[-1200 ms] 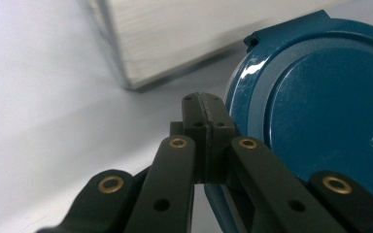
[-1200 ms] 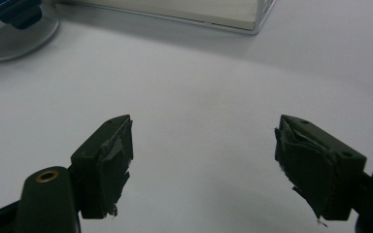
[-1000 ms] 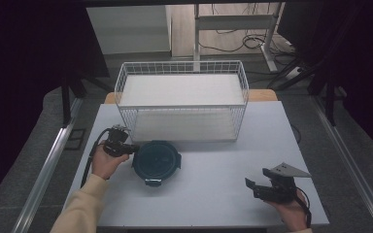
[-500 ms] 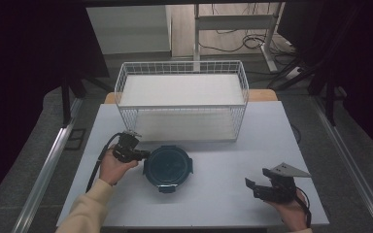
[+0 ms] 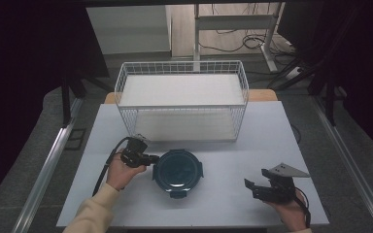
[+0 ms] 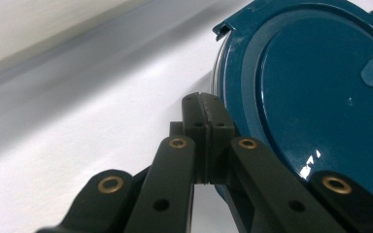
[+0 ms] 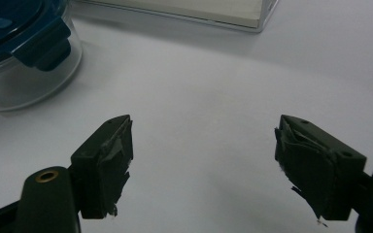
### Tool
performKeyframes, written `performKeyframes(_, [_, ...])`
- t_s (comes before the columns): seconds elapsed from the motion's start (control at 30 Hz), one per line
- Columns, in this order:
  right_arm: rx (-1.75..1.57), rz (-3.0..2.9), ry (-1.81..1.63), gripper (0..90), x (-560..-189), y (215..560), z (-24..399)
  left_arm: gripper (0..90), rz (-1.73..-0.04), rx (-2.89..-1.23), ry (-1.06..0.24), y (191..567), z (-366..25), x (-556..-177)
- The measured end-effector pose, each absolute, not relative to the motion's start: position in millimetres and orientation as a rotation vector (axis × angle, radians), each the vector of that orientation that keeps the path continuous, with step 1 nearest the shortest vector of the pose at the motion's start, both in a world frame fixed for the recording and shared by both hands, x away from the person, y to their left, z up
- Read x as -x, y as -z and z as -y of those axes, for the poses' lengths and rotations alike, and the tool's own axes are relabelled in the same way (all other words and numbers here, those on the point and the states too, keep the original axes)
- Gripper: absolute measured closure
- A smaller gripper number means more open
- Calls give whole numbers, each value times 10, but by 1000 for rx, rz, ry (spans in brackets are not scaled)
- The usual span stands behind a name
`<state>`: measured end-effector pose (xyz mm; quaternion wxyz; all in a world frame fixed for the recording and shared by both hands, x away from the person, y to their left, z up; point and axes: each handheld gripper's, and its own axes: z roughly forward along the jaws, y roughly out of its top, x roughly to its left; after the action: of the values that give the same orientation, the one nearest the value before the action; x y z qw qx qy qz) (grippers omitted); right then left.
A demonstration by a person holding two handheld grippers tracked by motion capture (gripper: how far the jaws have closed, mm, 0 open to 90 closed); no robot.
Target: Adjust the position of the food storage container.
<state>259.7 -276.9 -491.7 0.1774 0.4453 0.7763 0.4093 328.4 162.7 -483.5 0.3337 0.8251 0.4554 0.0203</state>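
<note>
Round lidded container (image 5: 178, 171), rigid clear plastic w/ teal clip lid, prob. light & slick, sits touching tips of L gripper (image 5: 150, 159), jaws fully closed on nothing; R gripper (image 5: 250, 187) open, empty, container well off; best purchase: clip tab.

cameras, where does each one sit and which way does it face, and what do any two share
High view: fixed above the person's side, looking forward and down on the table, wire basket and round container; both forearms, left gripper and right gripper show.
Left gripper view: rides the left gripper, looking along its closed fingers at the container's blue lid.
Right gripper view: rides the right gripper, looking across the table between its parted fingers.
Shared: all three views show the container.
</note>
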Motion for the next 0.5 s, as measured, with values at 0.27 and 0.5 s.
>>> performKeyframes(0.27, [-1266, -2190, -1162, 213, -2597, 4914, 2780, 900, -1159, -2160, -35, 4839, -1494, -3243])
performKeyframes(0.5, [-1271, -2181, -1165, 213, -2597, 4905, 2793, 900, -1140, -2160, -5, 4844, -1410, -3233])
